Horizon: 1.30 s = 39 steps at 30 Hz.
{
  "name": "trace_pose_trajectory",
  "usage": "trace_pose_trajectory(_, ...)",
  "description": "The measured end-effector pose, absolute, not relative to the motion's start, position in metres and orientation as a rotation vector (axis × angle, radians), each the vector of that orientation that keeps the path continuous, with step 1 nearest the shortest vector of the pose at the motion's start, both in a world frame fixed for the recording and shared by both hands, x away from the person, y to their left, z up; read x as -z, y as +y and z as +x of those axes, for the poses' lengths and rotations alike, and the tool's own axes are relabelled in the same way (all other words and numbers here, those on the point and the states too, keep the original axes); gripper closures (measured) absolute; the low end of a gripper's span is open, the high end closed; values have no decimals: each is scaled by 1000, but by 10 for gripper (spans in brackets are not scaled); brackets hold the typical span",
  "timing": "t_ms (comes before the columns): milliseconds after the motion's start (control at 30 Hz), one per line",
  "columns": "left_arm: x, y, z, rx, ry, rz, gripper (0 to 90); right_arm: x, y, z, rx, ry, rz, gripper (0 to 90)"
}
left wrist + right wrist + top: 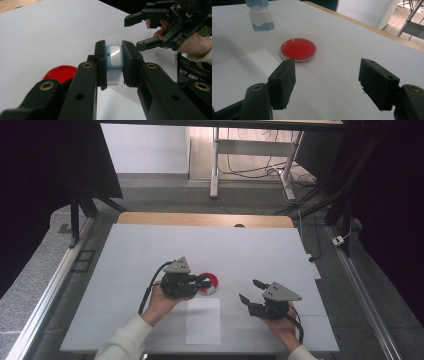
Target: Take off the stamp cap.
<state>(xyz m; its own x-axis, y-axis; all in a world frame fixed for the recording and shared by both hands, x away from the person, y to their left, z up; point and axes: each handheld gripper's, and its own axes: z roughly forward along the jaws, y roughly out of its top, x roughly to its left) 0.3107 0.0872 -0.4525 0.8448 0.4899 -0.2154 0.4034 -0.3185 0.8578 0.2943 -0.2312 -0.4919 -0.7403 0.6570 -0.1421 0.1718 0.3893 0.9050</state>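
Left gripper: jaws closed on a small light-blue and white plastic block with a glossy pale face. Both jaw pads pressed flat against the block's two opposite sides. Block held clear of the table, above and just beside the round shallow red dish with a clear rim. In the right gripper view, lower end of the same block hanging in the air beyond the dish, with a notched light-blue base under a white middle section.

Right gripper: jaws spread wide, nothing between them. Positioned short of the dish, pointing toward it, apart from it. In the high view, right gripper held well to the right of the dish, supported from below by the person's right hand. Left gripper at the left edge of the dish, jaw tips over it, carried by the left hand.

Dish resting directly on the white-covered table, near the middle. White rectangular paper sheet lying flat just on the person's side of the dish, its far edge close to the dish rim. Bare wooden strip of the table visible at the far edge, well beyond the dish.
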Motion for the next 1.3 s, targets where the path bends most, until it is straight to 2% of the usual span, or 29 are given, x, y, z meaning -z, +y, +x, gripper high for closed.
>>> trace_pose_trajectory(1300,454,87,310,-109,670,1935,750,488,-169,294,-1314,2219,585,332)
